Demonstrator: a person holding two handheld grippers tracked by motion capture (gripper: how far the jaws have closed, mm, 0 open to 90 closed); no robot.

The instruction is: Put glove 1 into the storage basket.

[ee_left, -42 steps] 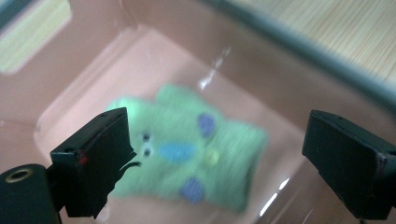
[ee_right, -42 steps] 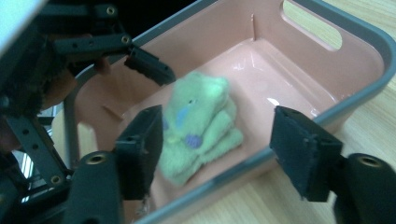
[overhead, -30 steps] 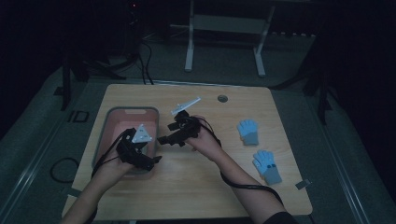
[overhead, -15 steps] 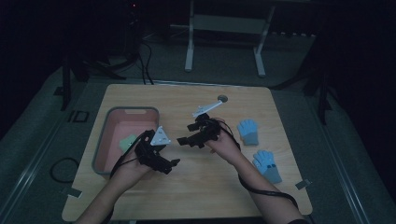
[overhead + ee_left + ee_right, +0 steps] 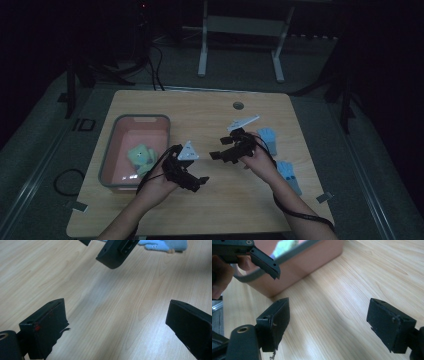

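Observation:
Both grippers hover over the middle of the wooden table (image 5: 210,120). My left gripper (image 5: 201,181) is open, jaws wide apart over bare wood (image 5: 117,322), nothing between them. My right gripper (image 5: 216,155) is open too, empty, pointing left toward the pink bin (image 5: 116,137), whose wall shows in the right gripper view (image 5: 312,262). A green item (image 5: 141,156) lies inside the bin. Two blue plush-like items lie on the right side of the table, one (image 5: 268,138) just behind my right hand, one (image 5: 289,175) nearer the front edge. The other gripper's jaw tip hangs at the top of the left gripper view.
A round grommet hole (image 5: 238,105) sits near the table's far edge. Cables trail from both grippers toward the table's front edge. A blue item (image 5: 162,245) lies beyond the right gripper's jaw. The room around the table is dark, with a white desk frame (image 5: 240,30) behind.
Both hands have moved right, away from the bin and toward the table's middle. The left gripper left the bin's edge; the right gripper drew closer to the blue items.

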